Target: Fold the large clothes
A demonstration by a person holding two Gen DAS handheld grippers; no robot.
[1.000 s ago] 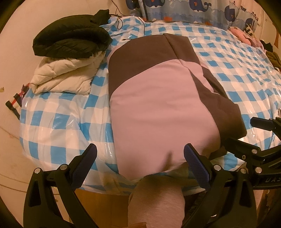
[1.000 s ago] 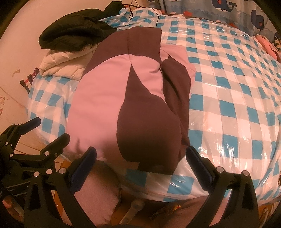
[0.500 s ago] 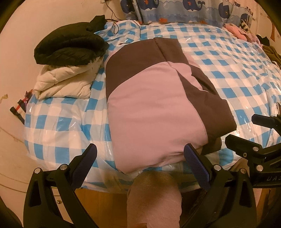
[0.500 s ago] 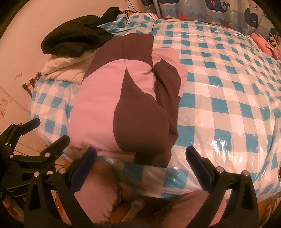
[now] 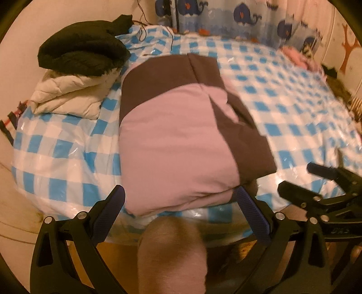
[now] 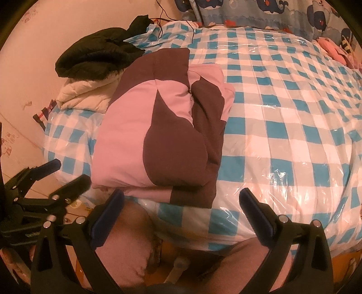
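The pink and brown jacket [image 5: 176, 144] lies folded lengthwise on the bed [image 5: 294, 117], its sleeves already laid in over the body, the near hem right at the bed's front edge and the brown collar end toward the whale-print curtain [image 5: 226, 20]. Just beside it, to the left, sits a pile of two finished pieces: a black jacket [image 5: 83, 56] on top of a white padded one [image 5: 67, 97].

The left hand-held gripper [image 5: 181, 210] hangs over the near edge with its jaws wide apart, holding nothing; its blue pads frame the hem without touching it. The right hand-held gripper [image 6: 181, 212] is likewise spread and empty, just off the right corner of the hem, where a brown flap [image 6: 192, 196] sticks out past the pink layer.

My guess is the next step is the cross fold, bringing the hem up toward the collar. To do it well, each gripper should bite a near corner and take every layer at once, that loose brown flap included, or the inner sleeve will slide out as the cloth lifts. Raise both corners level and carry them together. The padding looks thick and springy, so it will likely need pressing flat once laid down. The plastic cover [image 6: 294, 171] on the bed looks slick; a pull straight back may drag the whole bundle off the edge.
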